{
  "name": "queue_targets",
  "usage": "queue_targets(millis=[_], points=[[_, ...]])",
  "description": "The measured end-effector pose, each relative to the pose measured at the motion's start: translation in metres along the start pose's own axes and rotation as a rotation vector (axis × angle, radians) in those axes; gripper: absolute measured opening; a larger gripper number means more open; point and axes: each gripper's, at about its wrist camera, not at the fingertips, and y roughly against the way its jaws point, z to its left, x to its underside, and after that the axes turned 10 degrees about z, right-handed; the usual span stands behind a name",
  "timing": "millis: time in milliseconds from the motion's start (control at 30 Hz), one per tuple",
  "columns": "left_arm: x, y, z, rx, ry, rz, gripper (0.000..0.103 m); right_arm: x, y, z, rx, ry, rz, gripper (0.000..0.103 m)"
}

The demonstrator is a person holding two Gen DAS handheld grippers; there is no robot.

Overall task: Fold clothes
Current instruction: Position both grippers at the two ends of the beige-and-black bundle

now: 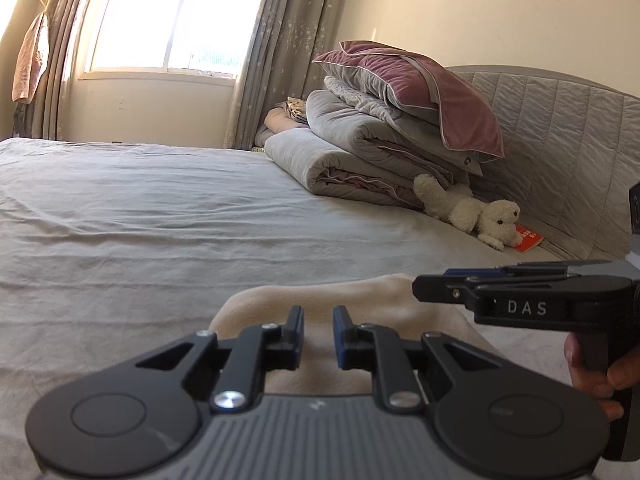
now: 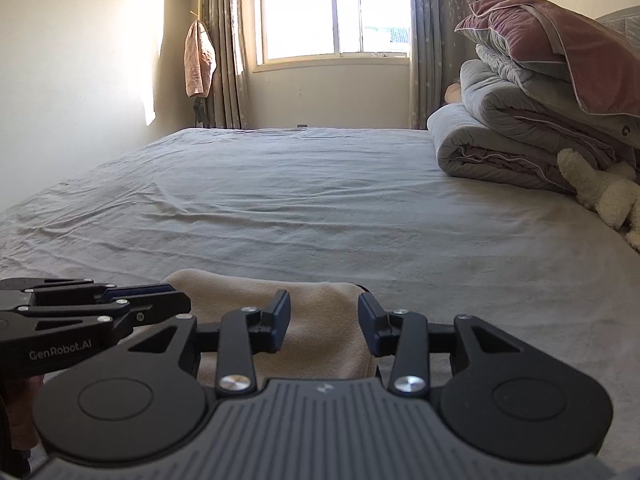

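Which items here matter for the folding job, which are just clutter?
Job:
beige garment, lying on the bed sheet
left gripper, open
right gripper, open

Lying about:
folded quilts
mauve pillow
white plush toy
red booklet
pink towel hanging by the curtain

Sunlit window [image 2: 334, 10], grey curtains [image 2: 222, 44], cream walls [image 2: 80, 60], grey bed [image 2: 300, 192]

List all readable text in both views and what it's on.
"DAS": side of the right gripper, seen from the left wrist view.
"GenRobot.AI": side of the left gripper, seen from the right wrist view.
White lettering on the red book by the plush dog: too small to read.
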Motion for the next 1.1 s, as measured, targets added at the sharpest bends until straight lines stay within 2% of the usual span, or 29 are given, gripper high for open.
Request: queue_targets(millis=[167, 433, 700, 900, 1100], points=[[0.011, 0.009, -0.013, 0.006, -0.042, 0.026, 0.016, 0.002, 0.011, 0.006, -0.005, 0.046, 0.030, 0.042], [0.024, 0.022, -0.030, 0.009, -0.113, 0.067, 0.021, 0.016, 0.012, 0.021, 0.005, 0.152, 0.152, 0.042], [0.033, 0.033, -0.034, 0.027, -0.133, 0.127, 0.023, 0.025, 0.017, 0.027, 0.022, 0.199, 0.238, 0.042], [0.031, 0.039, -0.033, 0.082, -0.145, 0.210, 0.040, 0.026, 0.015, 0.022, 0.025, 0.171, 0.343, 0.049], [0.027, 0.048, -0.032, 0.141, -0.168, 0.331, 0.059, 0.024, 0.015, 0.009, 0.024, 0.110, 0.432, 0.056]])
